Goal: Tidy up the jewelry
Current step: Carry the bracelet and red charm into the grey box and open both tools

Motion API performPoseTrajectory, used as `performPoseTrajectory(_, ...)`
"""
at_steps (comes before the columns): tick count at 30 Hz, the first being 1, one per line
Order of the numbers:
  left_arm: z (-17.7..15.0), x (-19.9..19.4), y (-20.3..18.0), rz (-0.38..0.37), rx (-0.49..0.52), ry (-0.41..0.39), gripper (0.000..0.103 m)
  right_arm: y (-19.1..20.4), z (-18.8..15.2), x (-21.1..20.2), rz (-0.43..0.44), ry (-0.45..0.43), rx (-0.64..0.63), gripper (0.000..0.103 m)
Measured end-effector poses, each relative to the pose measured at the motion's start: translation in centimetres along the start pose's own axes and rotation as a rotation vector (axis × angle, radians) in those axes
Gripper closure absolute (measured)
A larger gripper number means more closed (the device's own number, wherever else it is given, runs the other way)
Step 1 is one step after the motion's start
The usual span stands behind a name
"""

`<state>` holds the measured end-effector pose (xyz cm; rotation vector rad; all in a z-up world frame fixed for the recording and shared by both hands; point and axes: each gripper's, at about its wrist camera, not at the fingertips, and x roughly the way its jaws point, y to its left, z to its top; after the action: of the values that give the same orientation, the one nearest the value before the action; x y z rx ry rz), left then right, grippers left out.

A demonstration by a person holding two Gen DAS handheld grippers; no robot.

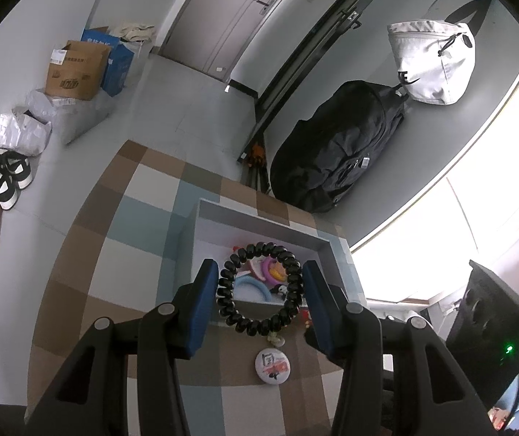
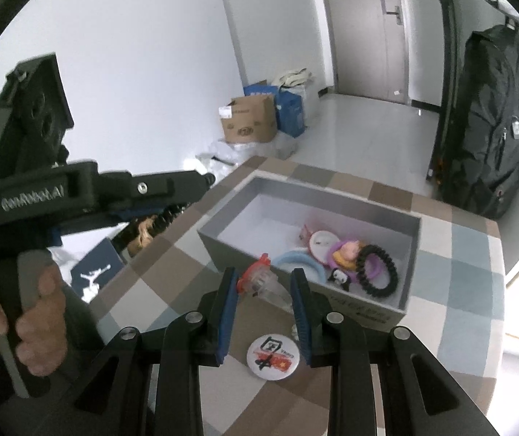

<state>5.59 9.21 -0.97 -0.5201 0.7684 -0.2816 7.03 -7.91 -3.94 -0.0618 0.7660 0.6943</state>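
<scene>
My left gripper (image 1: pixel 259 283) is shut on a black spiral hair tie (image 1: pixel 259 287), held above the near edge of the grey box (image 1: pixel 259 223). My right gripper (image 2: pixel 263 289) is shut on a clear plastic piece with a red end (image 2: pixel 259 279), just in front of the grey box (image 2: pixel 223 243). Inside the box lie a second black spiral tie (image 2: pixel 377 270), a light blue ring (image 2: pixel 299 259), a purple ring, a white round badge (image 2: pixel 321 241) and a small panda charm (image 2: pixel 339 277). A round pin badge (image 2: pixel 270 358) lies on the table below my right gripper; it also shows in the left wrist view (image 1: pixel 272 363).
The checked tablecloth (image 1: pixel 132 218) covers the table. A black backpack (image 1: pixel 335 152) and a white bag (image 1: pixel 430 65) hang at the wall behind it. Cardboard boxes (image 1: pixel 76 69), plastic bags and shoes (image 1: pixel 5 178) sit on the floor at the left.
</scene>
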Motion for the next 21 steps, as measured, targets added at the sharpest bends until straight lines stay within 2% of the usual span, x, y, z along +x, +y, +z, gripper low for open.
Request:
performPoseTrajectory(10,0.7,1.4,-0.9,0.009,0.023,-0.011,0.061,-2.4,1.6,-1.1,0.023,-0.032,0.061,0.075)
performPoseTrajectory(21,1.9,4.0,-1.9,0.032,0.064,0.000,0.061,-5.5,3.2,0.6,0.060,-0.042,0.098,0.075)
